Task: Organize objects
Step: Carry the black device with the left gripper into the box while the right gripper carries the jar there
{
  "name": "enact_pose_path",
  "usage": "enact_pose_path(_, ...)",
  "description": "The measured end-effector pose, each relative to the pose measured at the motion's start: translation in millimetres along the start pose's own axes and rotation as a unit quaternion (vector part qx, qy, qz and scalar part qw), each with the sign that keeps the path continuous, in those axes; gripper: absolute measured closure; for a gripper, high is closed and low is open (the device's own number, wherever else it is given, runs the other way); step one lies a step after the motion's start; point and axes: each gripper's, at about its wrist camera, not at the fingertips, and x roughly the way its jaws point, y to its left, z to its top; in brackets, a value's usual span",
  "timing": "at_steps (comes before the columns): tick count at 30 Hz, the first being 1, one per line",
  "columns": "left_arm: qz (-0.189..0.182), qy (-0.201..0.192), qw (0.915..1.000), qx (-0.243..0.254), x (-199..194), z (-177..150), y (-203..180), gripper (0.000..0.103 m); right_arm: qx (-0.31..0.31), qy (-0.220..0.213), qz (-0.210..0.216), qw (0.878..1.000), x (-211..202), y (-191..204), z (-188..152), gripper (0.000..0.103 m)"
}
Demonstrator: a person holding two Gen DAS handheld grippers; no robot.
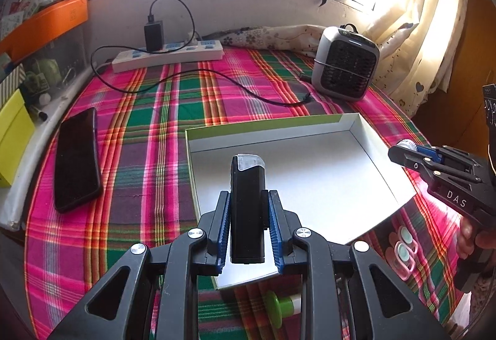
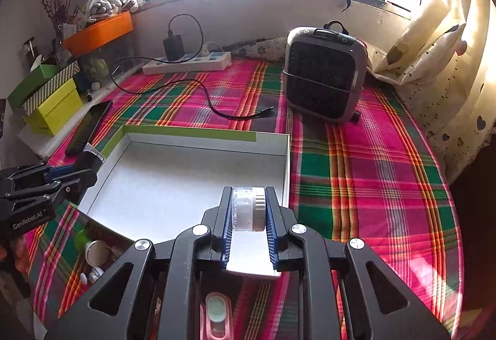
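An open box [image 1: 356, 135] is set on the plaid cloth [image 1: 161, 110]. A phone [image 1: 77, 160] lies to its left; behind it, a power strip [image 1: 169, 53] and, rightward, a small heater [image 1: 345, 62] are placed.

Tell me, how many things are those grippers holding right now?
2. The left gripper holds a black device; the right gripper holds a small clear round case. Both hover over the empty box.
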Motion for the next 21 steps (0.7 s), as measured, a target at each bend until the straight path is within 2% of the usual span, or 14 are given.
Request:
enact_pose_path(10, 0.002, 0.02, 0.9998, 0.004, 35, 20, 4, 0.082, -0.01, 0.029, 0.004, 1.0, 45, 1, 21, 0.083)
enact_pose_path(21, 0.015, 0.034, 0.9993, 0.009, 57, 27, 4, 0.082, -0.015, 0.048, -0.006, 0.999, 72, -3, 28, 0.083)
